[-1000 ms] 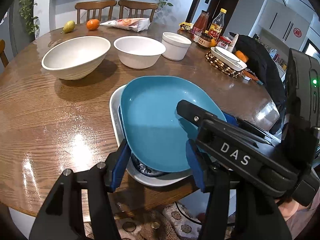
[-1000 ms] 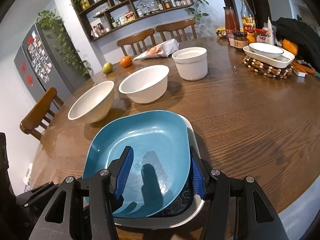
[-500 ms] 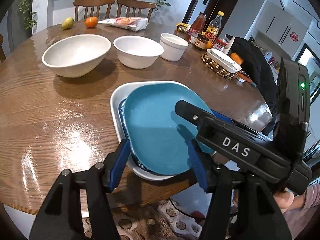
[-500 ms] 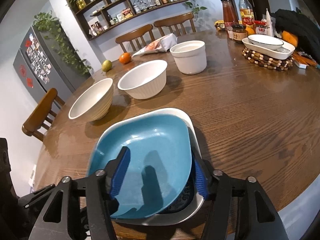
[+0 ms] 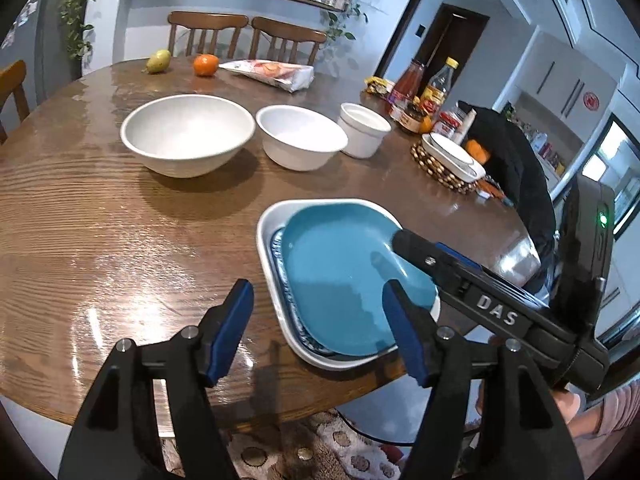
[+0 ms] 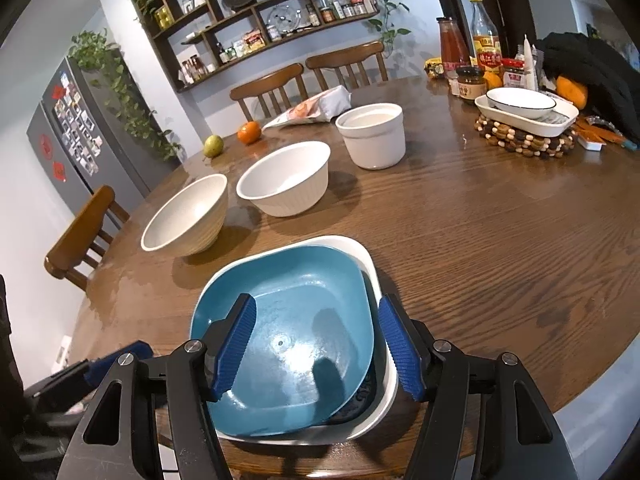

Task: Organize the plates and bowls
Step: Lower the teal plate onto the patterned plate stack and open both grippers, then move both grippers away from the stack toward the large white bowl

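Note:
A teal plate (image 5: 344, 280) lies on a dark patterned plate inside a white square dish (image 5: 268, 236) at the table's near edge; it also shows in the right wrist view (image 6: 296, 320). Three white bowls stand behind in a row: large (image 5: 186, 136), medium (image 5: 300, 136), small straight-sided (image 5: 364, 128). My left gripper (image 5: 320, 328) is open and empty, above the table edge to the left of the stack. My right gripper (image 6: 316, 352) is open above the teal plate's near side, not touching it that I can see.
A pear (image 5: 158, 60), an orange (image 5: 206, 65) and a snack bag (image 5: 272, 74) lie at the far side. Bottles and jars (image 6: 476, 56) and a dish on a beaded trivet (image 6: 528, 128) stand at the right. Wooden chairs ring the table.
The teal plate has dropped from a tilted, lifted pose to lie flat on the stack. Both grippers have pulled back, the left one shifting leftward off the plates.

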{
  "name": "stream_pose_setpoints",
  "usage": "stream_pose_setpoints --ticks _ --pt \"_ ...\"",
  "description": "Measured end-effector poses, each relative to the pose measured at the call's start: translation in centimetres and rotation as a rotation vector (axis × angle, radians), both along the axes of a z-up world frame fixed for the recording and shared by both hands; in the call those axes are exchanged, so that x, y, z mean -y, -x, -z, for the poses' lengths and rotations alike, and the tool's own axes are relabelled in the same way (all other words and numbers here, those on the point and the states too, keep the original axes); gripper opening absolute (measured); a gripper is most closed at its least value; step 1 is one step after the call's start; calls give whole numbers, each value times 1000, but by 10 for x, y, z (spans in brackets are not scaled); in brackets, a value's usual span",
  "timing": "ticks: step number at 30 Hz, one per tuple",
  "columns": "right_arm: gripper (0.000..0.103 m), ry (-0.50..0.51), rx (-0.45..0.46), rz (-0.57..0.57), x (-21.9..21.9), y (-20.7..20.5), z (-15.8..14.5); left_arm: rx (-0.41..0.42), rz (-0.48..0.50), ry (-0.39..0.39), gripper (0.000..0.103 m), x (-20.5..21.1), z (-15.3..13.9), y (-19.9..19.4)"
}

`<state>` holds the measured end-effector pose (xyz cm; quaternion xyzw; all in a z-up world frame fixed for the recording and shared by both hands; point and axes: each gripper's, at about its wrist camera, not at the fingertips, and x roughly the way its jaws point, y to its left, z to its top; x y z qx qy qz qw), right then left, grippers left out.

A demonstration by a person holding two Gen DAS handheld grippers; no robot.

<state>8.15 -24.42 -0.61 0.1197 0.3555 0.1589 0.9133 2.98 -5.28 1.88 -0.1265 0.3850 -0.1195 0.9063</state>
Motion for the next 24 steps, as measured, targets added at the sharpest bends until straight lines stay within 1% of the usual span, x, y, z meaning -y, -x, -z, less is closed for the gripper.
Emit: stream_pose_setpoints --ticks 9,17,24 --pt "65 -3 34 4 2 4 -8 5 -47 13 67 -15 -1 -1" --pt "65 13 48 -4 0 0 -15 11 -113 26 68 -37 -5 -6" --pt "65 27 62 -1 -3 -8 -24 15 -122 19 69 -45 -10 -18"
